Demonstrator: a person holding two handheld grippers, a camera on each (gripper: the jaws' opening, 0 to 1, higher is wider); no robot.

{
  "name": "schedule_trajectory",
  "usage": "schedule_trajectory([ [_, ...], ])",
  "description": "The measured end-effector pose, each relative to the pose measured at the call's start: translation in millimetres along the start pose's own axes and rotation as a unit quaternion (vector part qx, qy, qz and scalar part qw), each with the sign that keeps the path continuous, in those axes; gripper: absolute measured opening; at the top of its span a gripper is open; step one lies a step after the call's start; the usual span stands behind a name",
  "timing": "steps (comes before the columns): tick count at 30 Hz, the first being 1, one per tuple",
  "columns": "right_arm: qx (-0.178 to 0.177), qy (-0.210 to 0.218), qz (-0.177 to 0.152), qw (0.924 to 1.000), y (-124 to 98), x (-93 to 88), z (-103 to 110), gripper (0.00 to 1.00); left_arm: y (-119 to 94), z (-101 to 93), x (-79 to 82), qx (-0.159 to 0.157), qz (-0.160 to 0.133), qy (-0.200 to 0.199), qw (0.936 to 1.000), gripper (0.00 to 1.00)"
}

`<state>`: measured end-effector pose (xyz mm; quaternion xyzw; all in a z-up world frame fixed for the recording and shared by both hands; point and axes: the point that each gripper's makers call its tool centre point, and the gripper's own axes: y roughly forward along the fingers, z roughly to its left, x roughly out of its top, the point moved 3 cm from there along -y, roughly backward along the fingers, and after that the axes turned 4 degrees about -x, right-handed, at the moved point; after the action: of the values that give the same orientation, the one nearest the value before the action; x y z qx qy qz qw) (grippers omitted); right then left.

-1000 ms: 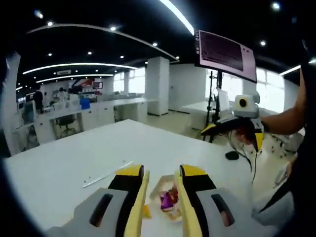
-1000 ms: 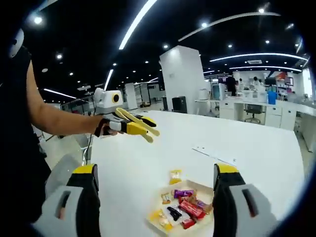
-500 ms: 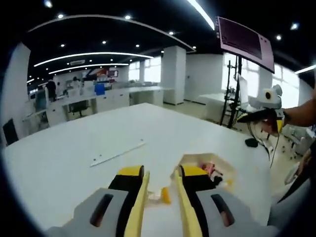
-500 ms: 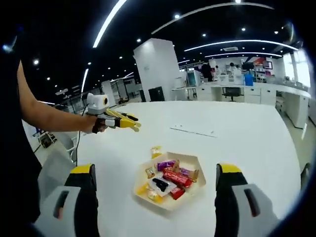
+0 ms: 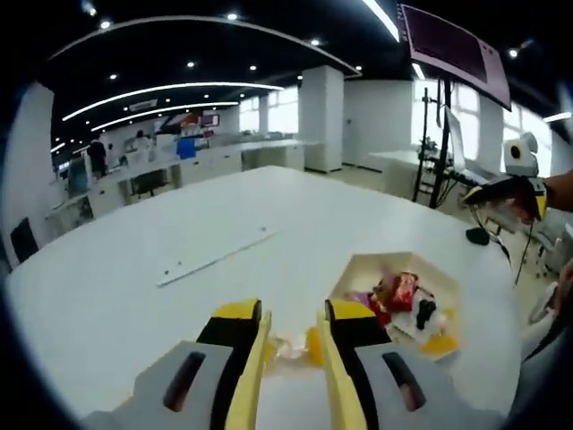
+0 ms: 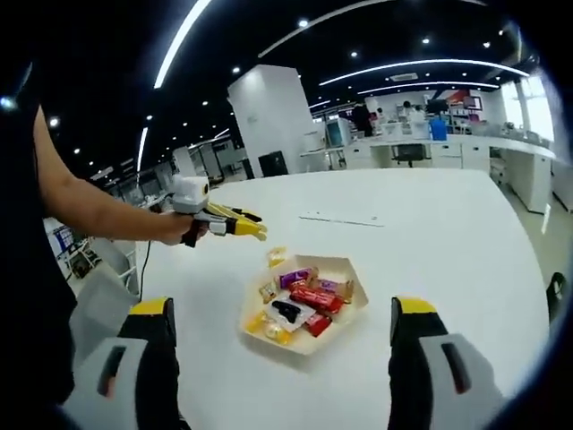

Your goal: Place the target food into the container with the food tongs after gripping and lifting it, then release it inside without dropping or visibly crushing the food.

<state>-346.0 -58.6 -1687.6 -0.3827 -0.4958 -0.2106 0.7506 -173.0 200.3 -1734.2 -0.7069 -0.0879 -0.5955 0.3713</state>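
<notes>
A white hexagonal tray [image 5: 394, 258] holds several wrapped sweets, among them a red bar [image 5: 403, 288]. A yellow-wrapped candy [image 5: 295, 346] lies on the white table just outside the tray, seen in the narrow gap of my left gripper [image 5: 293, 313], which is open and not touching it. In the right gripper view the same tray [image 6: 336, 262] sits centred, the yellow candy [image 6: 277, 257] at its far left corner, and the left gripper [image 6: 253, 227], held by a hand, hovers just left of the candy. My right gripper [image 6: 283, 305] is wide open, nearer than the tray.
A long thin white strip [image 5: 215, 257] lies on the table [image 6: 430, 233] beyond the tray. A monitor on a stand [image 5: 448, 45] rises past the table's far edge. The right gripper [image 5: 506, 190] hangs off to the right. Desks and people fill the background.
The left gripper has come down from mid-air to just beside the yellow candy. Both cameras shifted, so the tray now shows to the right of the left jaws.
</notes>
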Motion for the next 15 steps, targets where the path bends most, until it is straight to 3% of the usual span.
schedule_trajectory([
  [7,-0.004,0.004,0.008,1.0000,-2,-6.1,-1,0.99,12,3.9,-14.3,0.022,0.019,-0.049,0.9984,0.25],
  [11,-0.004,0.007,0.009,0.9999,0,-7.9,-1,0.98,17,-1.9,-12.5,0.020,0.007,-0.071,0.9973,0.25],
  [12,-0.003,0.006,0.009,0.9999,0,-7.6,0,0.97,20,-3.8,-12.1,0.021,0.012,-0.046,0.9987,0.25],
  [15,0.001,0.003,0.008,1.0000,2,-5.2,4,0.97,24,-7.7,-13.1,0.021,0.019,-0.038,0.9989,0.25],
])
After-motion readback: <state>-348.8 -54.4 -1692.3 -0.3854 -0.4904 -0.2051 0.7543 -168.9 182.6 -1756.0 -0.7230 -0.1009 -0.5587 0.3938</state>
